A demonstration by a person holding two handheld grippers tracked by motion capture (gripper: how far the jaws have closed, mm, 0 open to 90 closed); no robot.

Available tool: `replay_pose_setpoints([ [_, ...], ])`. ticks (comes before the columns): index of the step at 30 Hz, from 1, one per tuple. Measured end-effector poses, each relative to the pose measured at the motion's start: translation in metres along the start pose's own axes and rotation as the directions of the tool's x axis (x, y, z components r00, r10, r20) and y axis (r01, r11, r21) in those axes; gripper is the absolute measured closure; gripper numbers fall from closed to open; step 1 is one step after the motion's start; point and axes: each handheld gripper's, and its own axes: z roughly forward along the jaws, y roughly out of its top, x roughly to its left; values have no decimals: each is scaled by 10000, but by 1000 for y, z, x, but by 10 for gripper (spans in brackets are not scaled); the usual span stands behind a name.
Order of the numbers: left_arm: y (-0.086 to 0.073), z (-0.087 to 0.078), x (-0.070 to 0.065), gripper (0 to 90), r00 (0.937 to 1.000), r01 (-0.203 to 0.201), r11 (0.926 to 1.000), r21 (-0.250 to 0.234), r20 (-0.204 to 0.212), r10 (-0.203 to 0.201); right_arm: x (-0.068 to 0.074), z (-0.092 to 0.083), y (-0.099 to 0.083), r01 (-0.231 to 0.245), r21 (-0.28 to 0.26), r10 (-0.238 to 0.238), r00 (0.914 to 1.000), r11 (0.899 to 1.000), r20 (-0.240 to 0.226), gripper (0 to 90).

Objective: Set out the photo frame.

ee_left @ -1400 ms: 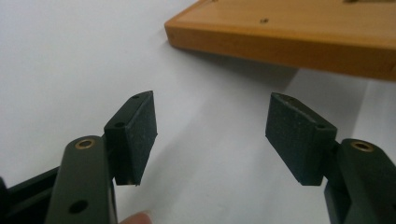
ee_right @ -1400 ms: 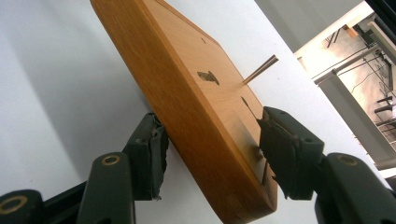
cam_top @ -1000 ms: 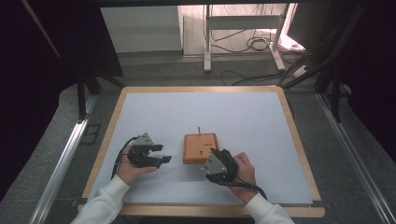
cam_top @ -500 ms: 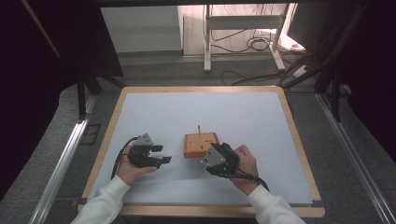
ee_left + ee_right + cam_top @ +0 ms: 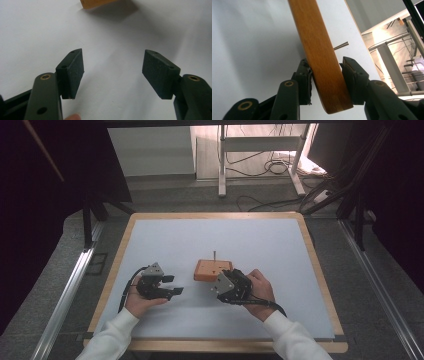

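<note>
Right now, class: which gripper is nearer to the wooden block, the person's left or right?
Right. The right gripper has its jaws around the wooden block, just closing on its faces. The left gripper sits open, apart from the block.

High view dim, dark at both sides; bright warm glare at top centre beyond the pale blue-white wood-framed counter point(image 5: 165, 240). Gripper views soft, slightly blurred; orange wooden block point(image 5: 96, 3) casts grey shadow; overexposed background in right gripper view.
</note>
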Motion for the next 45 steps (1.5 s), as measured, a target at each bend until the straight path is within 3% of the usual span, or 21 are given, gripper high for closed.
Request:
replay_pose_setpoints([
  [16,-1,1,1,338,10000,15,10000,33,14,-15,-7,0,9,756,-200,-760,9969,9969,-206,681],
  [25,0,0,1,338,10000,-19,10000,2,-11,19,-13,-22,18,423,-705,-483,9951,9966,-865,697],
  [30,0,0,1,338,10000,25,10000,-40,-15,-25,-13,-38,24,135,-1111,-292,9897,9937,-1402,696],
  [35,0,0,1,339,10000,77,10000,-27,-33,-77,-12,-54,31,-213,-1677,-130,9795,9856,-2008,695],
  [38,0,-1,1,338,10000,-6,10000,-42,-28,6,-13,-57,30,-503,-1835,34,9689,9817,-2474,694],
  [39,0,-1,1,338,10000,-6,10000,-42,-28,6,-13,-57,30,-503,-1835,34,9689,9817,-2474,694],
  [41,0,-1,1,338,10000,-27,10000,-25,-35,27,-17,-53,25,-857,-1832,291,9560,9793,-2918,692],
  [45,0,0,1,338,10000,-1,10000,-45,-32,1,-27,-48,20,-1226,-1818,664,9553,9757,-2881,685],
])
